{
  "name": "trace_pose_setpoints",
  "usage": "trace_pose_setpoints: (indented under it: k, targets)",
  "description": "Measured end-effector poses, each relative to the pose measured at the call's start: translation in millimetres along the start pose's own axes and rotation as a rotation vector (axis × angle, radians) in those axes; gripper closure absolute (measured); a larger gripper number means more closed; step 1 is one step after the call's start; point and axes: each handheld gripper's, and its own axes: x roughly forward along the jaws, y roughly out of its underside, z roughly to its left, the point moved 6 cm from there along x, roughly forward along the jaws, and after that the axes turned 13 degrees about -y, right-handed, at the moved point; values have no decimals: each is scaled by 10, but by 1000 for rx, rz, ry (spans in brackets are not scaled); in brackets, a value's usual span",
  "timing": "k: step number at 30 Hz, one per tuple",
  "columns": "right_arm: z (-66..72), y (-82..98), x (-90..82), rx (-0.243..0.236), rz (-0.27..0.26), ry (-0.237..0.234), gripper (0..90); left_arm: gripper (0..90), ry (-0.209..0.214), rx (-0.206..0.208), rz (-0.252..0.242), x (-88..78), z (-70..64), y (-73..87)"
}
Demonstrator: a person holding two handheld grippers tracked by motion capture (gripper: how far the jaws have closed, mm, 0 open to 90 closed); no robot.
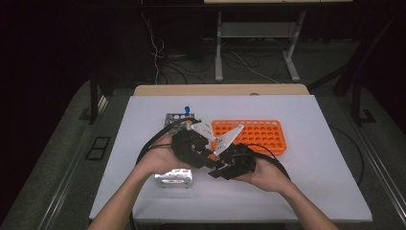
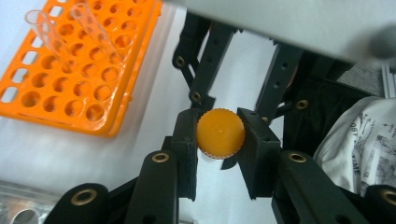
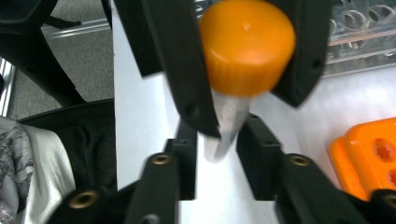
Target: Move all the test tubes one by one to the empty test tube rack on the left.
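A clear tube (image 3: 225, 125) with an orange screw cap (image 2: 220, 133) is held between both grippers above the middle of the white table (image 1: 311, 182). In the left gripper view my left gripper (image 2: 219, 140) has its two pads pressed on the sides of the cap. The right gripper view shows the cap (image 3: 247, 44) clamped from above by the left gripper's fingers (image 3: 177, 60). The tube's lower body hangs between the pads of my right gripper (image 3: 217, 154), with a thin gap on one side. From above, the two grippers (image 1: 209, 154) (image 1: 218, 162) meet tip to tip.
An orange tube rack (image 1: 258, 134) lies just behind the hands, with two clear uncapped tubes (image 2: 51, 39) standing in it. A grey rack (image 1: 173, 120) with a blue-capped tube (image 1: 187, 110) stands at the back left. A metal block (image 1: 174, 178) sits under the left wrist.
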Motion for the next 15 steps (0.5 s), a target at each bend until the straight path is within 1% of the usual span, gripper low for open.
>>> trace_pose_setpoints:
  k: [2, 6, 8, 9, 13, 14, 15]
  targets:
    - [-9, 4, -44, -1, -13, 19, 636, 686, -5, -9, -9, -36, 21, 3]
    - [-26, 26, -165, 16, -46, 31, 592, 687, -23, -31, -13, -102, 68, 18]
    - [-37, 45, -226, 27, -59, 41, 554, 687, -33, -40, -21, -140, 98, 20]
    - [-44, 58, -254, 32, -63, 46, 534, 687, -38, -37, -21, -159, 120, 22]
    - [-70, 103, -360, 37, -88, 71, 446, 686, -62, -49, -29, -222, 197, 19]
    - [-76, 111, -386, 38, -95, 78, 414, 687, -69, -56, -31, -235, 216, 18]
    - [-77, 121, -409, 45, -104, 81, 387, 686, -75, -54, -29, -247, 241, 19]
